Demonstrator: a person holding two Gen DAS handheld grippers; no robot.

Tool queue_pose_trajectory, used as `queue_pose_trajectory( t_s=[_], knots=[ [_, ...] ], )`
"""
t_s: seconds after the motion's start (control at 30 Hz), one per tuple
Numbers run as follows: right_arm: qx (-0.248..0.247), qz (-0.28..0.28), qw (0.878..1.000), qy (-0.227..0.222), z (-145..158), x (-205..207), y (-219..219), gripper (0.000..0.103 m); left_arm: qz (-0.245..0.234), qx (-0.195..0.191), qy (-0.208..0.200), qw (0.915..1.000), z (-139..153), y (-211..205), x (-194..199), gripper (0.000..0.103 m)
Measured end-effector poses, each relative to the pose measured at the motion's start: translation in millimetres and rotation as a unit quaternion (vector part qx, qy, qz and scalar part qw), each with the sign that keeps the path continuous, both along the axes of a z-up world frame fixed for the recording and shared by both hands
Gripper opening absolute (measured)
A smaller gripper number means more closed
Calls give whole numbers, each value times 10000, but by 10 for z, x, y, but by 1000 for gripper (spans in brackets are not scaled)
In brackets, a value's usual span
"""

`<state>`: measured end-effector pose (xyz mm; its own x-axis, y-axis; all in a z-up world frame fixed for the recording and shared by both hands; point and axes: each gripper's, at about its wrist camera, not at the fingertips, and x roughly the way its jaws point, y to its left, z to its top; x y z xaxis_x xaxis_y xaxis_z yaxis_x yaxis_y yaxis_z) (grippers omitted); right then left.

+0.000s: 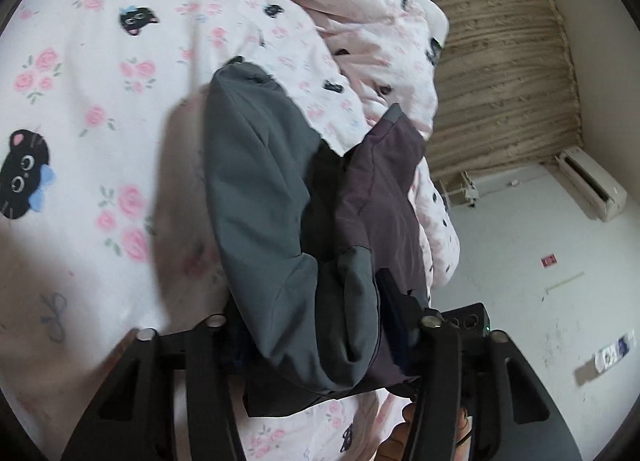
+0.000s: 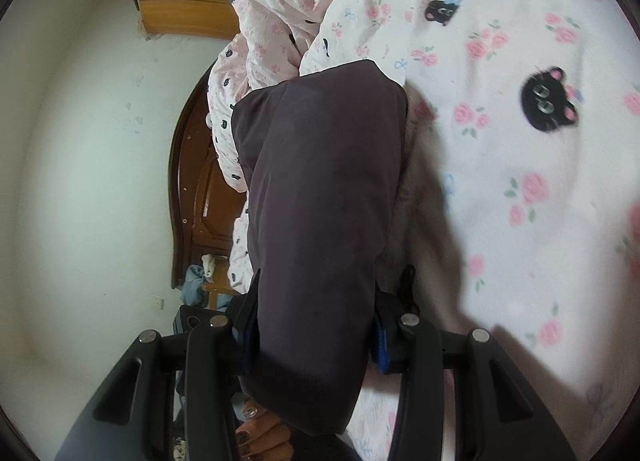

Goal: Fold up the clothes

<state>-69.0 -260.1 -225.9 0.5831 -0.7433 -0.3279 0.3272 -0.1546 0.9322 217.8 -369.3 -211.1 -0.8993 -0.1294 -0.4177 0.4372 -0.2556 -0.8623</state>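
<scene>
While both claws, left gripper and right gripper, clenched the dark garment hanging over the floral bedsheet, its bunched slack cloth risked slipping out or folding crooked.

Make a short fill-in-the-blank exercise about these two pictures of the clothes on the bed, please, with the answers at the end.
1. The garment held in the left hand-held gripper is mostly ____ in colour.
2. The bed sheet is printed with pink roses and black ____ faces.
3. The right hand-held gripper is closed on a dark ____ garment.
4. The air conditioner is mounted on a ____ wall.

Answers: grey; cat; purple; white
</scene>
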Motion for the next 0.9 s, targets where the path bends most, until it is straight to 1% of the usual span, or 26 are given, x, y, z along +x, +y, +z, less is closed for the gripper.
queue_pose_trajectory(
  t_s=[0.03,0.07,0.13,0.27,0.37,0.47,0.6,0.73,0.8,0.9],
  knots=[
    [-8,4,10000,-1,4,-1,38,43,-54,-38,14,10000,13,24,0,33],
    [-14,9,10000,6,13,1,68,43,-134,-97,50,9999,39,57,12,31],
    [-50,55,9999,67,75,29,97,43,-253,-201,109,9994,100,94,32,23],
    [-153,190,9994,243,247,114,101,43,-250,-424,190,9986,314,65,156,21],
    [-306,370,9980,416,443,240,-93,43,-56,-592,219,9980,496,-77,327,20],
    [-448,622,9957,519,609,454,-509,42,219,-705,146,9972,624,-335,570,20],
    [-519,943,9925,581,720,787,-1177,42,611,-807,-86,9948,728,-791,910,20],
    [-592,1259,9889,529,761,1223,-1969,42,1068,-1037,-430,9879,827,-1303,1264,20],
    [-621,1402,9869,495,741,1457,-2332,42,1280,-1058,-546,9846,806,-1592,1443,20],
    [-575,1601,9835,620,685,1776,-2818,42,1502,-1068,-752,9800,685,-1970,1663,20]
  ],
)
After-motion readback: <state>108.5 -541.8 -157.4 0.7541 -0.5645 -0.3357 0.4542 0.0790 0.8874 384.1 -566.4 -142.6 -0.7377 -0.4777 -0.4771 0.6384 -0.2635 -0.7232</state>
